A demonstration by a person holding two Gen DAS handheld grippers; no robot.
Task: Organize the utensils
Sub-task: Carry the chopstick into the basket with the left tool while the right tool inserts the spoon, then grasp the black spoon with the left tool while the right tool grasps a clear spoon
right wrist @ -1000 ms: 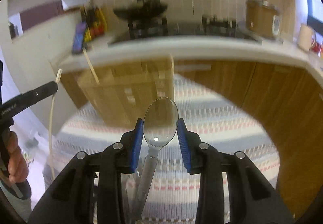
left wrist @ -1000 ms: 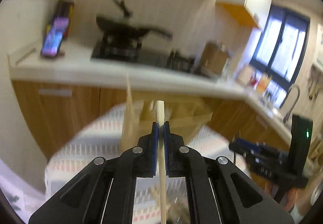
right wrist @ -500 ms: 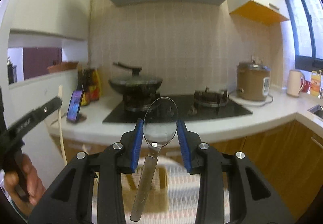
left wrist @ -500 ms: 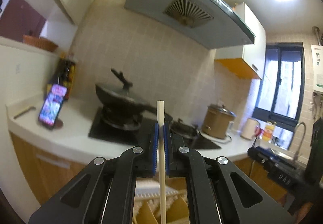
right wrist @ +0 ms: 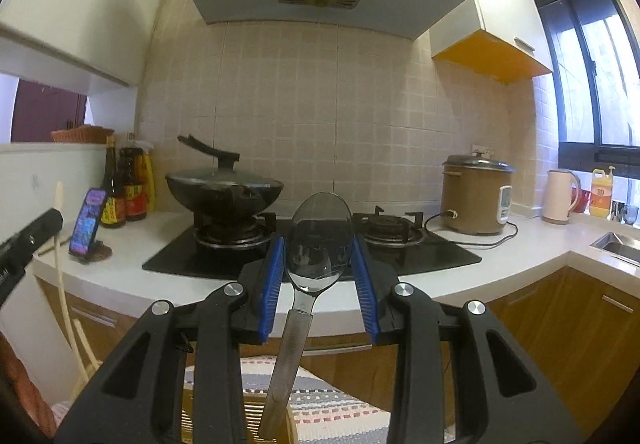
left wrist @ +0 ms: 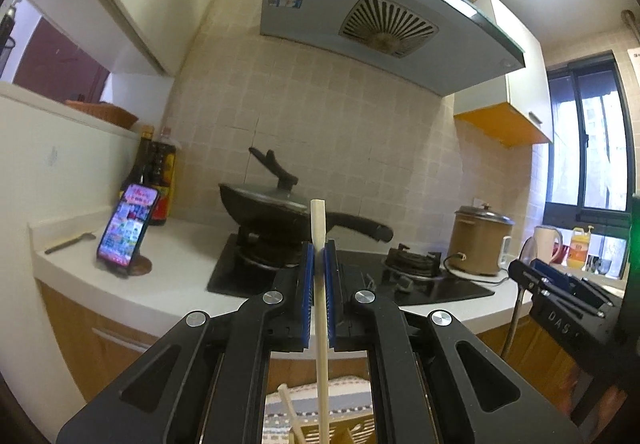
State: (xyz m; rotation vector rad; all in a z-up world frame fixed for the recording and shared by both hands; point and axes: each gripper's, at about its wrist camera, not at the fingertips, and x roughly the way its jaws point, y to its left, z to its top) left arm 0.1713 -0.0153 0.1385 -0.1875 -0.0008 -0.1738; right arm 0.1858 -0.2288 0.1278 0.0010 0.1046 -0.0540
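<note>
Left wrist view: the white countertop (left wrist: pixel 180 276) edge runs across the frame just beyond the fingertips, with wooden cabinet fronts below it. Open air lies between the gripper and the black hob (left wrist: pixel 420 284). A lidded wok (left wrist: pixel 272 211) sits on the left burner, a phone on a stand (left wrist: pixel 126 230) stands near the counter's left end, and a brown rice cooker (left wrist: pixel 480 244) stands to the right. Below, a striped cloth (left wrist: pixel 296 408) and part of a wooden organizer (left wrist: pixel 352 428) show between the gripper arms.

The left gripper (left wrist: pixel 319 256) is clamped fully onto a pale chopstick (left wrist: pixel 321 324), held upright; its top end projects above the blue pads.

Right wrist view: the counter edge curves rightward to a sink (right wrist: pixel 616 244). The right gripper (right wrist: pixel 319 244) is partly closed, its blue pads gripping the bowl of a metal spoon (right wrist: pixel 316 244); the handle hangs downward toward the striped cloth.
</note>
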